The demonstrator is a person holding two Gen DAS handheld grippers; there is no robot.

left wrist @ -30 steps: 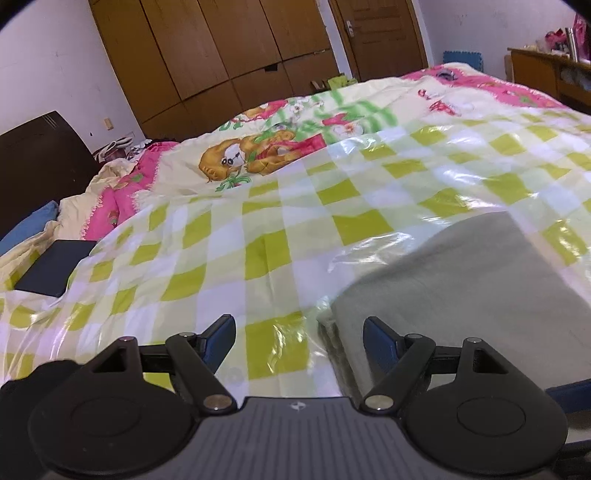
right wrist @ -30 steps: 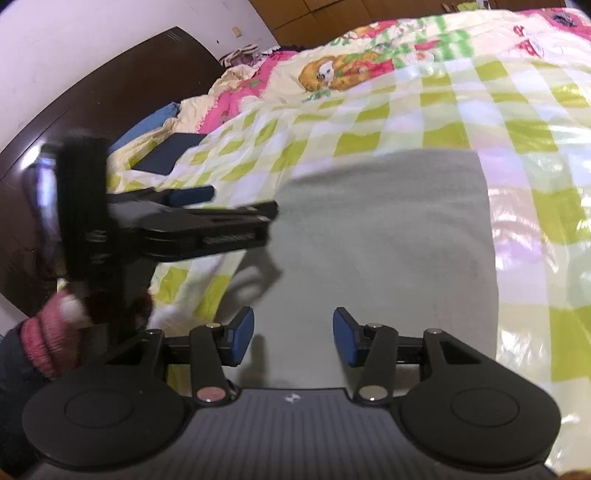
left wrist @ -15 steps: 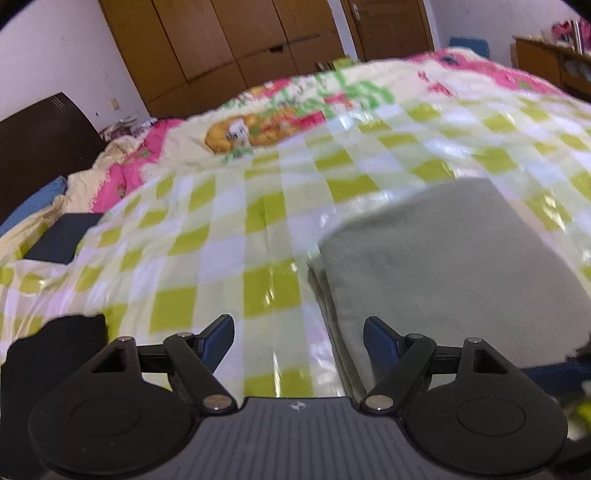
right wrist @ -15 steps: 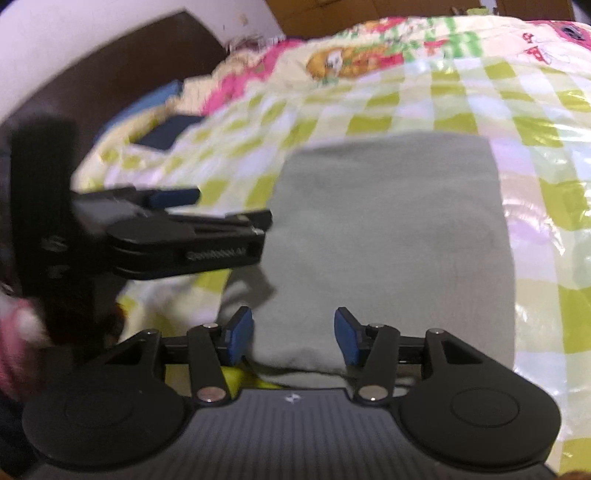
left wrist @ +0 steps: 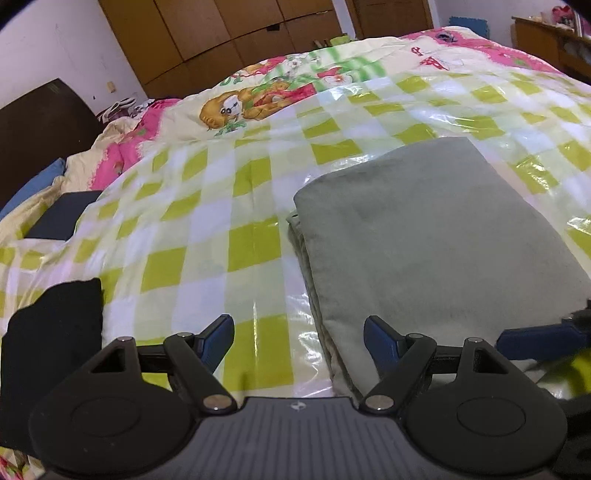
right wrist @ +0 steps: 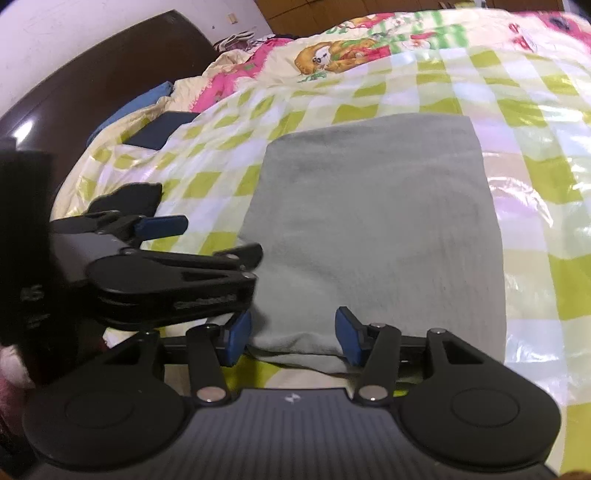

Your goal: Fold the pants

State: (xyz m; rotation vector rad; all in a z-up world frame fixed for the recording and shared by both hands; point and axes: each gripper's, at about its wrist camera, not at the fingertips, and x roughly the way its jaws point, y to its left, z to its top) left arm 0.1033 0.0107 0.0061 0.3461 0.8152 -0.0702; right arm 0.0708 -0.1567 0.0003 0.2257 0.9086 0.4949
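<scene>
**Fold Pants: Status at Final Approach**

Since the earlier frames, the left tongs (left wrist: 299,332) have shifted toward the pants (left wrist: 424,240), so the folded stack now fills more of the left wrist view. The right tongs (right wrist: 293,336) have barely moved.

Nearest, the left tongs stand wide apart with nothing between them. They straddle the near left edge of the stack; the left finger is over bare sheet and the right finger is over cloth. The right tongs stand at a medium gap. The near hem of the pants lies between the blue pads, but contact cannot be confirmed, so no grip is reported.

Beyond the tongs, the pants lie on the checked plastic sheet (left wrist: 221,206) covering the bed, folded into a compact grey-green rectangle with layered edges visible along the left side. A black cloth (left wrist: 55,332) lies just left of the left tongs.

Farther back are the cartoon quilt (left wrist: 258,99) and wooden wardrobe (left wrist: 221,33).

Assessment: folding appears largely complete. Remaining work is probably one last fold, or squaring of the stack.
</scene>
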